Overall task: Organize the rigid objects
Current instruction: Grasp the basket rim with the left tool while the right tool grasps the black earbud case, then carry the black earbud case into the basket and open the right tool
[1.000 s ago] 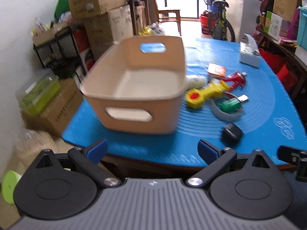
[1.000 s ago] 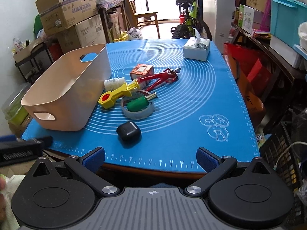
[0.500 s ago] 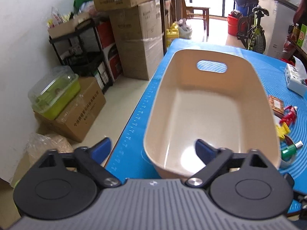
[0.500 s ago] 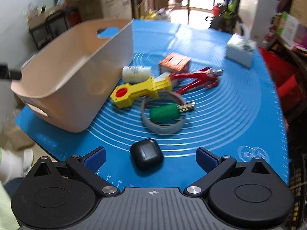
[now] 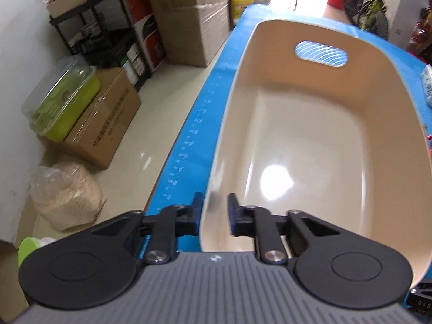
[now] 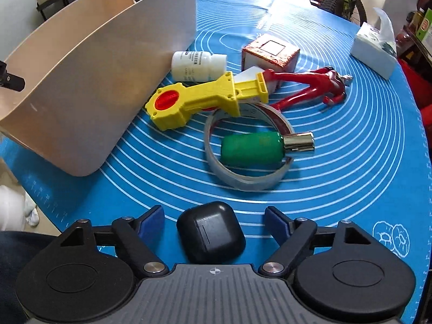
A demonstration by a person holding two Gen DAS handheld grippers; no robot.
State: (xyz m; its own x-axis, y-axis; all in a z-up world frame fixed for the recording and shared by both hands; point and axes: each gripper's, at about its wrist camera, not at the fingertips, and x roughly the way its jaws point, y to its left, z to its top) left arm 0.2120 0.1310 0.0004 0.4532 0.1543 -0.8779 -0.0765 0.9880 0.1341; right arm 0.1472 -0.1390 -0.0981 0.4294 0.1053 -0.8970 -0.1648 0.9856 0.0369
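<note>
The left hand-held gripper pinches the near rim of the empty beige bin on the bench; that rim looks stiff and light. The right hand-held gripper is spread wide around the black earbud case, which looks small, hard and slippery, best squeezed across its flat sides.

cardboard boxes on glossy floor

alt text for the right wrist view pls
The open right gripper straddles a black rounded earbud case on a blue silicone mat. Beyond lie a green bottle in a grey tape ring, a yellow toy tool and a beige plastic bin.
</note>
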